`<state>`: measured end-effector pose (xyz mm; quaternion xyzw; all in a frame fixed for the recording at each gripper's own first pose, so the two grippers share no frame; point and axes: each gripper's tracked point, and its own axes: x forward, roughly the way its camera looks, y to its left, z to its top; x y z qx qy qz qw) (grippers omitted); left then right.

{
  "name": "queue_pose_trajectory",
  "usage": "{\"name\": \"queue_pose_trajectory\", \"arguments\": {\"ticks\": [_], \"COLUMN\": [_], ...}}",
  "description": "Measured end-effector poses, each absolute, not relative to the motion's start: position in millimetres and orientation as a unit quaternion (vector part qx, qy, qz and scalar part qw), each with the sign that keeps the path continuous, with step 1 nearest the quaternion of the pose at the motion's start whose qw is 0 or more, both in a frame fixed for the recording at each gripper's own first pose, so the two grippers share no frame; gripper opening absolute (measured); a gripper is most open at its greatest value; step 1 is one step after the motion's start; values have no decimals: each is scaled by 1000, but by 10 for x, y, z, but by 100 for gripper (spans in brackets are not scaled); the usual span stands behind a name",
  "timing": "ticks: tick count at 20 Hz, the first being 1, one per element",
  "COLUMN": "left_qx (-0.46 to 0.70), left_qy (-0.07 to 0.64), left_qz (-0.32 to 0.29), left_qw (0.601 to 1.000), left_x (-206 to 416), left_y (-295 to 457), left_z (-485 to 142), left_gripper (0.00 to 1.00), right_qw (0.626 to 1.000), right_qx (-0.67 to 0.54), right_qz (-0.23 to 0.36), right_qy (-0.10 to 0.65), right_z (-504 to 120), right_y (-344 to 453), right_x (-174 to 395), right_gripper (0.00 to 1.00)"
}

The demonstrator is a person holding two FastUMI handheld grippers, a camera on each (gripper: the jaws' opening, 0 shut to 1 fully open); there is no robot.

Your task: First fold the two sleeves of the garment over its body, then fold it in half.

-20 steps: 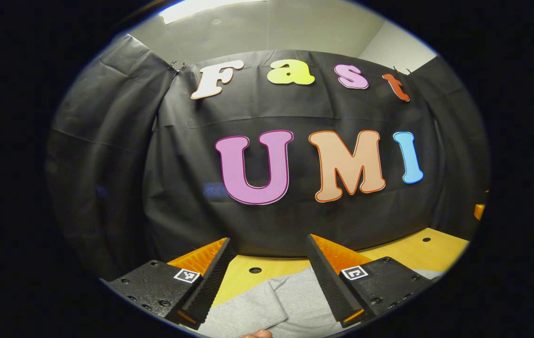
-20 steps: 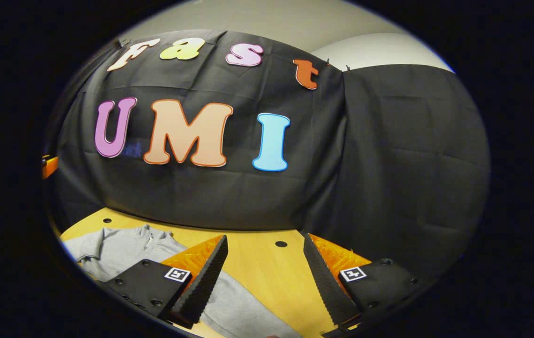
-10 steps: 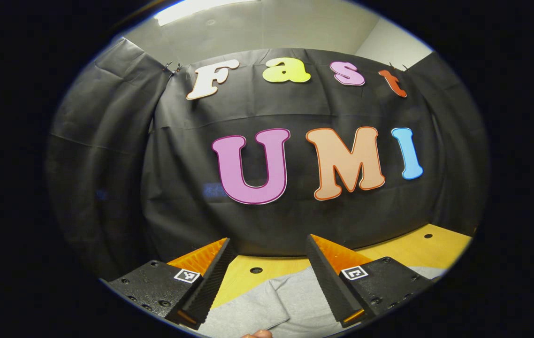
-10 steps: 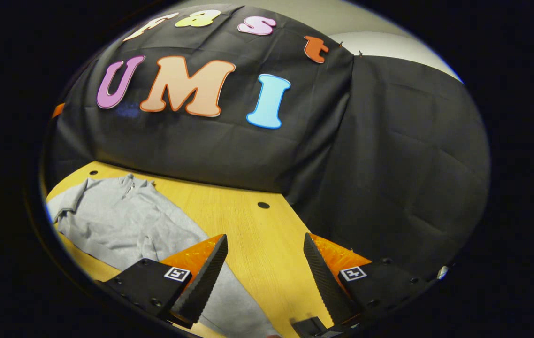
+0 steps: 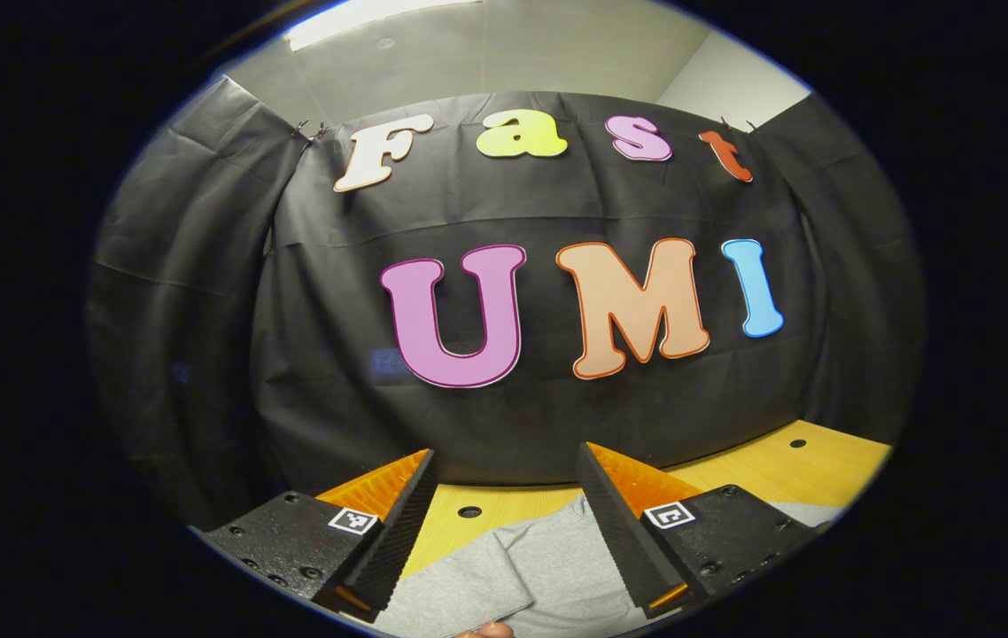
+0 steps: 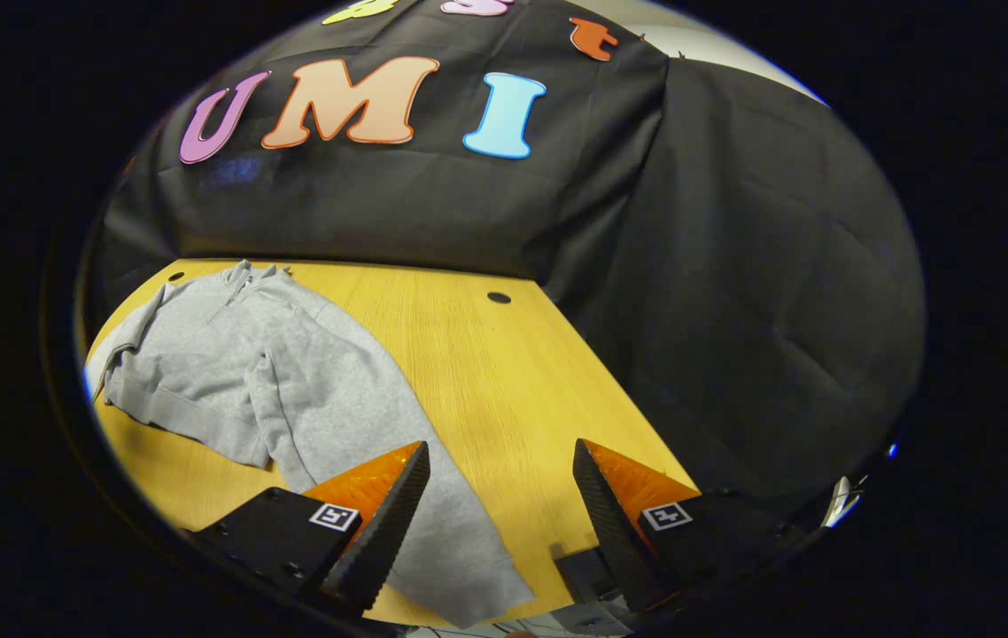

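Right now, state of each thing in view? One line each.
grey sweatshirt: flat on the table, not yet folded in half.
long sleeve: stretched out toward the near table edge, not folded over the body.
left gripper: open, holding nothing, over grey fabric.
right gripper: open, holding nothing.
wooden table: bears the sweatshirt.

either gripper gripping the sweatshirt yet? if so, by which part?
No. The left gripper and the right gripper both have their jaws apart with nothing between the fingers. The grey garment lies flat on the wooden table, unheld.
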<state>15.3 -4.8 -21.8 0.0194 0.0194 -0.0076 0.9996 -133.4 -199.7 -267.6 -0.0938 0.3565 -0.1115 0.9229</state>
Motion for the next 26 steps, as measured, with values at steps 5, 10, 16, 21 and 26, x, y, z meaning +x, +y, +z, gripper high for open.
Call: {"name": "queue_pose_trajectory", "arguments": {"ticks": [5,10,16,21,26], "left_qx": [22,24,25,26,22], "left_qy": [23,25,32,35,37], "left_qz": [-13,-16,-16,-18,-18], "left_qw": [999,999,999,999,999], "left_x": [169,191,208,221,230], "left_y": [-102,-130,-141,-166,-183], "left_z": [-248,-271,-334,-372,-401], "left_gripper": [93,93,93,93,93], "right_qw": [905,890,865,858,848], "right_qx": [-92,-80,-38,-25,35], "right_qz": [-102,-93,-109,-119,-120], "right_qy": [403,440,488,500,516], "right_z": [-2970,-3224,-3508,-3594,-3669], "right_y": [-1972,-1925,-1932,-1959,-1876], "right_x": [-1600,-1824,-2140,-2234,-2270], "right_gripper": [100,100,100,100,95]}}
